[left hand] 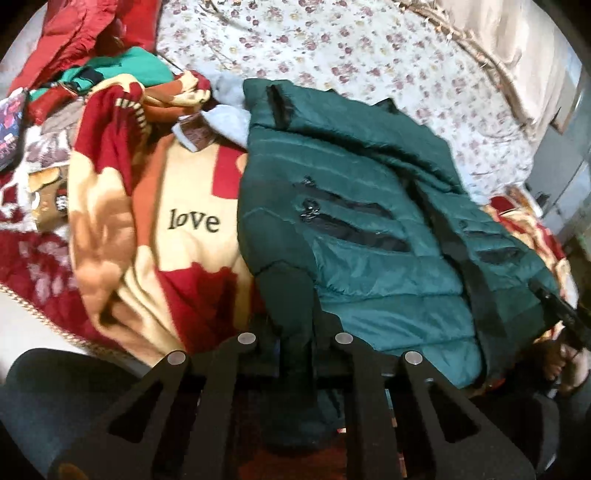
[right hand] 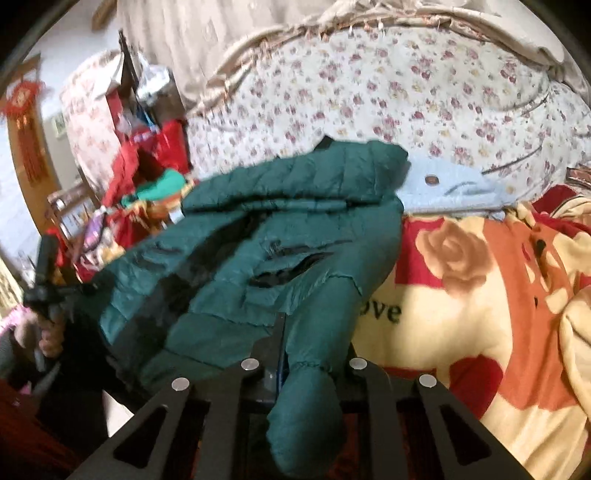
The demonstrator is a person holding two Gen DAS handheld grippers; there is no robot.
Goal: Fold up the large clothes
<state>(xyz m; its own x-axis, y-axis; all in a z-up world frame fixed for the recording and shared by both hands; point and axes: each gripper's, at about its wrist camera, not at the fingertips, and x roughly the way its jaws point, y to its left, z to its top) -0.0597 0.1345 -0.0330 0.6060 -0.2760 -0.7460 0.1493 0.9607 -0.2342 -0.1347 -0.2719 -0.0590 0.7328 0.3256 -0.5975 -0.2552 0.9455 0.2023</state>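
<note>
bed: rose blanket [left hand: 155, 229] | left tool [left hand: 286, 295], right tool [right hand: 286, 332] both pinching green jacket [left hand: 369, 229]

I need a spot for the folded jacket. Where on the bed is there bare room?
The floral sheet beyond the jacket, up to the beige cover at the far edge, lies bare. The side with the rose blanket and the heap of red and green clothes is crowded.
</note>
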